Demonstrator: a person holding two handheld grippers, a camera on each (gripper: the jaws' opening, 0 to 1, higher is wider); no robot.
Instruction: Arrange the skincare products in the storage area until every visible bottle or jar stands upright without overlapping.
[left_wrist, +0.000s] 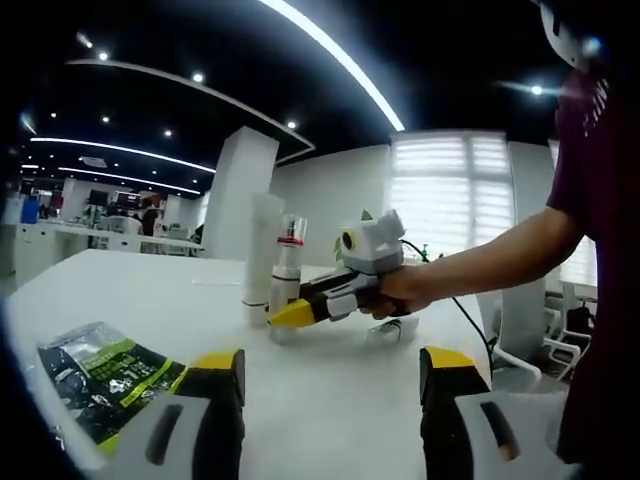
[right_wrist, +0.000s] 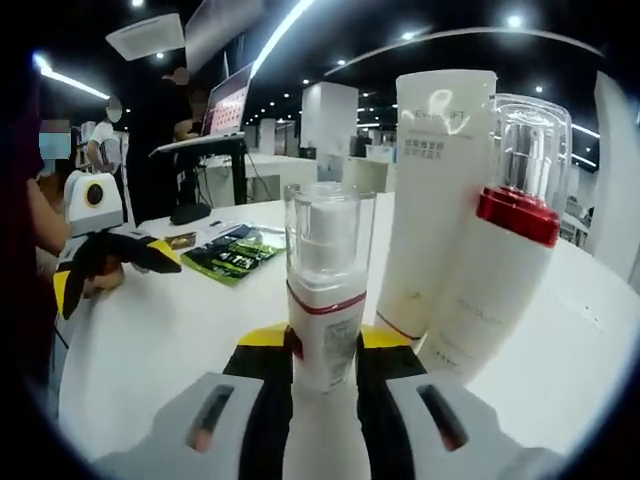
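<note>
White table (left_wrist: 340, 385), right tool (right_wrist: 323, 352) clamping small bottle (right_wrist: 324, 290), tall tube (right_wrist: 433, 200) beside.

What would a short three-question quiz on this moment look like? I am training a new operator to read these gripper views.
1. True or false: the right gripper has its fingers closed on the small pump bottle.
2. Multiple choice: the bottle with the red collar is A) lying flat, B) leaning against the tall white tube, C) held by the left gripper.
3. Fill in: the flat item on the white table beside the left gripper's fingers is a green and black ____.

Key: 1 true; 2 B; 3 packet.
</note>
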